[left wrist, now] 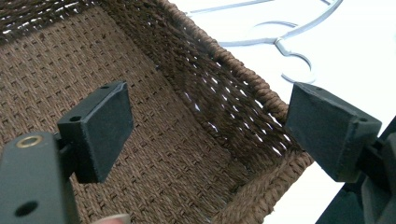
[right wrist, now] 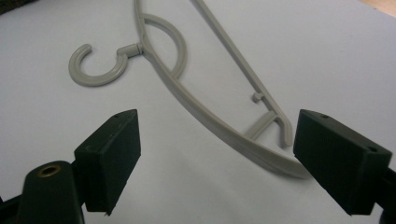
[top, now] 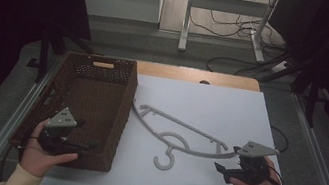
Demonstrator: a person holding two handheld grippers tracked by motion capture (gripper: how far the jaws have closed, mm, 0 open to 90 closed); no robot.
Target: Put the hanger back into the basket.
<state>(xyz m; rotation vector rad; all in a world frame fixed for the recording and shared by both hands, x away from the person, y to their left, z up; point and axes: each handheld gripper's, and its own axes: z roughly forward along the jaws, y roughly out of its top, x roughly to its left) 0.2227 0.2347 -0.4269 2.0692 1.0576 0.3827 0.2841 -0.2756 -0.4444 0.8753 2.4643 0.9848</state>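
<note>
Your right gripper [top: 221,170] sits low over the white table [top: 230,108] at its near right side, jaws spread wide with nothing between them. The grey hanger [top: 180,135] lies flat on the table, ahead and to the left of that gripper. In the right gripper view, the hanger's [right wrist: 205,112] near arm end lies just beside the right-hand jaw; whether the two touch cannot be judged from this angle. Its hook points toward your side of the table.

Your left gripper [top: 85,146] hangs over the near end of the brown woven basket [top: 102,87], also wide open and holding nothing. In the left gripper view, one jaw stands over the basket's [left wrist: 163,154] floor, the other beyond its rim. The hanger lies just right of the basket.
</note>
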